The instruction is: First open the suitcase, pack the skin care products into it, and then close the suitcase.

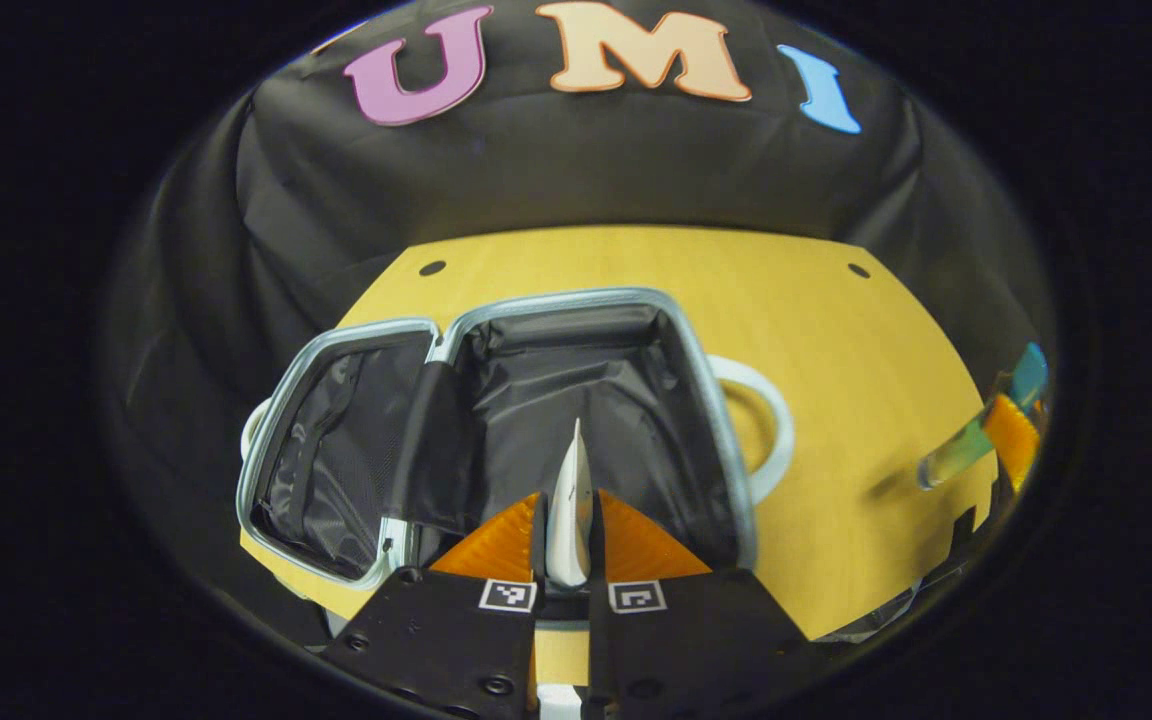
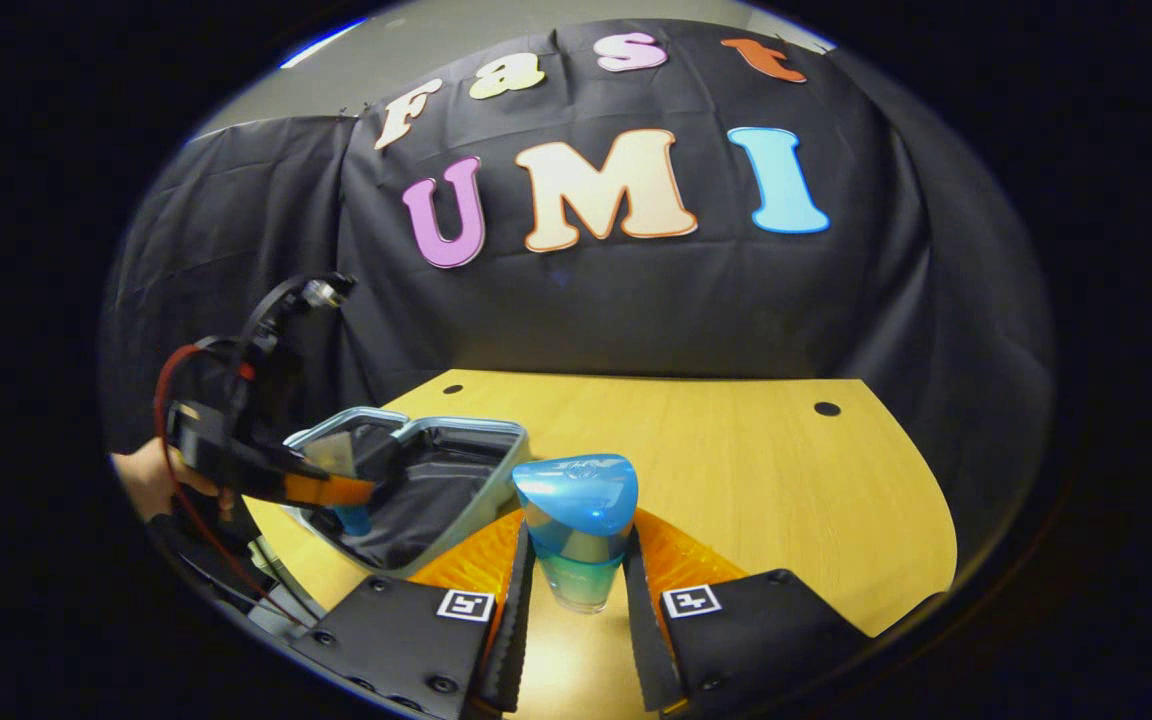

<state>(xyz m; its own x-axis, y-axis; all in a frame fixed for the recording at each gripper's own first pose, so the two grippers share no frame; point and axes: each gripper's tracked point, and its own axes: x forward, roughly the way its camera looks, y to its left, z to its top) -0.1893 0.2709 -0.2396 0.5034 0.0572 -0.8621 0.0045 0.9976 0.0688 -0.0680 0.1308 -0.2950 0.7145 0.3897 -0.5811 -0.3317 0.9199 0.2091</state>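
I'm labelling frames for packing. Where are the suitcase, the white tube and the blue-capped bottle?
suitcase (image 1: pixel 576 300), left gripper view, on its far metal rim.
white tube (image 1: pixel 570 510), left gripper view, mid-body between the left gripper's fingers.
blue-capped bottle (image 2: pixel 577 505), right gripper view, on its blue cap.

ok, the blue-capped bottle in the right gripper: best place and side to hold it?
As it is held now: the right gripper pinches the blue-capped bottle across its clear body just under the cap, one finger on each side. The cap flares wider than the body, which narrows downward, so a grip below the cap should keep it from slipping.
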